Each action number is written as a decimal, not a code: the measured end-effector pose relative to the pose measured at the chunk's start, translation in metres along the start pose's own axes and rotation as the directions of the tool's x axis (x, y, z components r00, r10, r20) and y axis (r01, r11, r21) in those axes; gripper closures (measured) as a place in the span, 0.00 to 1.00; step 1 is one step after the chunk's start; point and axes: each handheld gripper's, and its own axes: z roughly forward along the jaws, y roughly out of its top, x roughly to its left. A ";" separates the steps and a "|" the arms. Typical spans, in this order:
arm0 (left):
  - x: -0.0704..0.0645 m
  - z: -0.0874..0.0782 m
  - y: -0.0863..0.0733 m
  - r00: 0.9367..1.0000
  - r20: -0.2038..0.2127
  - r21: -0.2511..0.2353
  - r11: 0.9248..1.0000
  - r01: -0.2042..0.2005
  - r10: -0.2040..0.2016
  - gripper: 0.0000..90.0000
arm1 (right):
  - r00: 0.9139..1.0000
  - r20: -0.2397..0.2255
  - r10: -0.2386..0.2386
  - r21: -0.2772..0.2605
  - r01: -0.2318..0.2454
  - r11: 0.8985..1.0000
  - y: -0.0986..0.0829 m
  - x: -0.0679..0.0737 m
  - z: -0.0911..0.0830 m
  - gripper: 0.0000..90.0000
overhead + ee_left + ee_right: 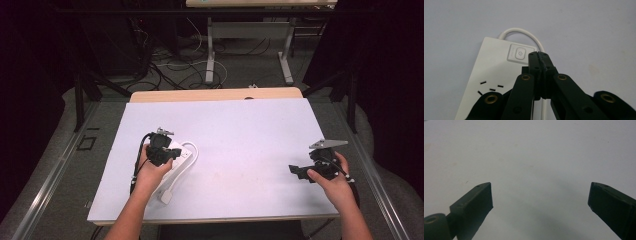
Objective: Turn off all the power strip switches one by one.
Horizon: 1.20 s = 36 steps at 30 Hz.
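Because the left gripper (161, 150) hovers over the white power strip (176, 161) on the table (240, 130), a push could slide the smooth plastic. In the left gripper view, its jaws are pressed together beside the strip's power button (520, 53), holding nothing; a press may miss. The right gripper (540, 195), far from the strip, has jaws spread.

Power symbol on switch button (520, 53) of white power strip (491, 75); tiny lettering beside button too small to read. No other text legible.
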 end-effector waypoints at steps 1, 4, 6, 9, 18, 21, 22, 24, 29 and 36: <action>0.001 -0.002 -0.001 1.000 0.010 0.008 1.000 -0.010 0.010 1.00 | 1.000 0.000 -0.004 0.000 0.004 1.000 0.000 0.000 0.000 0.06; 0.001 -0.006 -0.004 1.000 0.014 0.008 1.000 -0.008 0.008 1.00 | 1.000 -0.002 -0.003 0.003 0.003 1.000 0.000 0.000 0.001 0.06; 0.002 -0.009 -0.006 1.000 0.016 0.010 1.000 -0.012 0.012 1.00 | 1.000 0.002 -0.007 0.002 0.007 1.000 0.000 0.001 0.001 0.06; 0.003 -0.013 -0.009 1.000 0.017 0.009 1.000 -0.014 0.014 1.00 | 1.000 0.001 -0.003 0.004 0.003 1.000 0.000 0.001 0.001 0.06; 0.008 -0.018 -0.018 1.000 0.015 0.015 1.000 0.003 -0.004 1.00 | 1.000 -0.004 -0.003 0.004 0.003 1.000 0.000 0.001 0.001 0.06; 0.009 -0.017 -0.020 1.000 0.010 0.026 1.000 0.003 -0.004 1.00 | 1.000 -0.005 -0.002 0.004 0.002 1.000 0.000 0.001 0.001 0.06; 0.010 -0.016 -0.021 1.000 0.015 0.026 1.000 0.001 -0.002 1.00 | 1.000 -0.005 -0.002 0.004 0.002 1.000 0.000 0.001 0.001 0.06; 0.011 -0.015 -0.023 1.000 0.014 0.037 0.999 0.005 -0.005 1.00 | 1.000 0.000 -0.001 0.003 0.001 1.000 0.000 0.001 0.000 0.06; 0.014 -0.013 -0.026 1.000 0.009 0.041 0.999 0.018 -0.018 1.00 | 1.000 -0.002 -0.003 0.001 0.003 1.000 0.000 0.000 0.000 0.06; 0.018 -0.006 -0.028 0.999 0.005 0.056 0.998 0.034 -0.034 1.00 | 1.000 -0.003 0.001 0.004 -0.001 1.000 0.000 0.000 0.001 0.06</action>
